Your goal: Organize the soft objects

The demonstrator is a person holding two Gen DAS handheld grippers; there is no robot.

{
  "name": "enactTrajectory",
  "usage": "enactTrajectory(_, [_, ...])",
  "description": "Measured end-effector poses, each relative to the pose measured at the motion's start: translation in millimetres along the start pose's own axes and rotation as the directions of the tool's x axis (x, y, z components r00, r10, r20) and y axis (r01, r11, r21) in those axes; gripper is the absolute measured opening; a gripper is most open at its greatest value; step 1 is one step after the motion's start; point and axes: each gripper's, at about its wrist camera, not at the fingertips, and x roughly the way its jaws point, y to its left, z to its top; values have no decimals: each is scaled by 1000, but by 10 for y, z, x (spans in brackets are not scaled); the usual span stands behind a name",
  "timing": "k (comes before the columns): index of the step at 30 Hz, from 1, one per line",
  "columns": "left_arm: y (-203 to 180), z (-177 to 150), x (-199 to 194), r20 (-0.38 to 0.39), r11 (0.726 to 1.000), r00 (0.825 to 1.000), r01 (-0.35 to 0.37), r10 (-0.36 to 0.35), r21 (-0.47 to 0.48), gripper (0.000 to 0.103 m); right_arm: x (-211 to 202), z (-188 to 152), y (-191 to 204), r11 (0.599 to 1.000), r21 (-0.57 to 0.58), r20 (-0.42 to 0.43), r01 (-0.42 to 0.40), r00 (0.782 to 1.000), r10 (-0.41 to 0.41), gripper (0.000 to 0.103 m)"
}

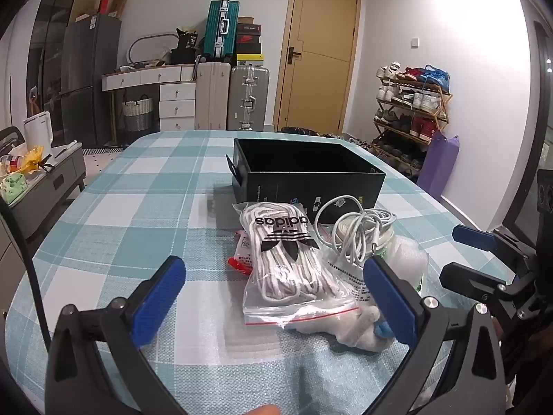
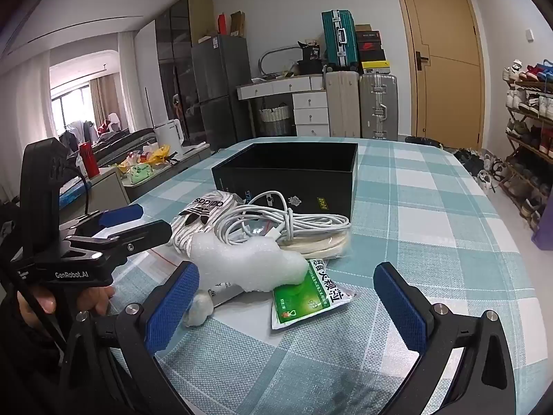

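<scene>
A pile of soft things lies on the checked tablecloth [image 1: 138, 207] in front of an open black box [image 1: 307, 173]. It includes a zip bag of white laces [image 1: 287, 263], a coiled white cable [image 1: 356, 231], a white foam piece [image 2: 242, 263], a green packet [image 2: 304, 297] and a small white bundle [image 1: 363, 325]. My left gripper [image 1: 276, 297] is open, its blue pads on either side of the lace bag without touching it. My right gripper [image 2: 288, 307] is open over the foam and green packet, touching neither. Each gripper shows in the other's view: right gripper [image 1: 463, 256], left gripper [image 2: 145, 223].
A red packet [image 1: 238, 263] peeks out from under the lace bag. A low grey cabinet [image 1: 52, 180] with clutter stands left of the table. Suitcases [image 1: 247, 97], a door and a shoe rack [image 1: 411, 110] stand beyond the far edge. A hand [image 2: 48, 302] holds the left gripper.
</scene>
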Motion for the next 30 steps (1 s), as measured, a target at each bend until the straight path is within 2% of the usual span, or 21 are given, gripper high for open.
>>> enactTrajectory(30, [-5,-16,-11,9,1000,1000,-7,7,7,103,-7,-2,16,1000,-13,16,-1,1000,1,103])
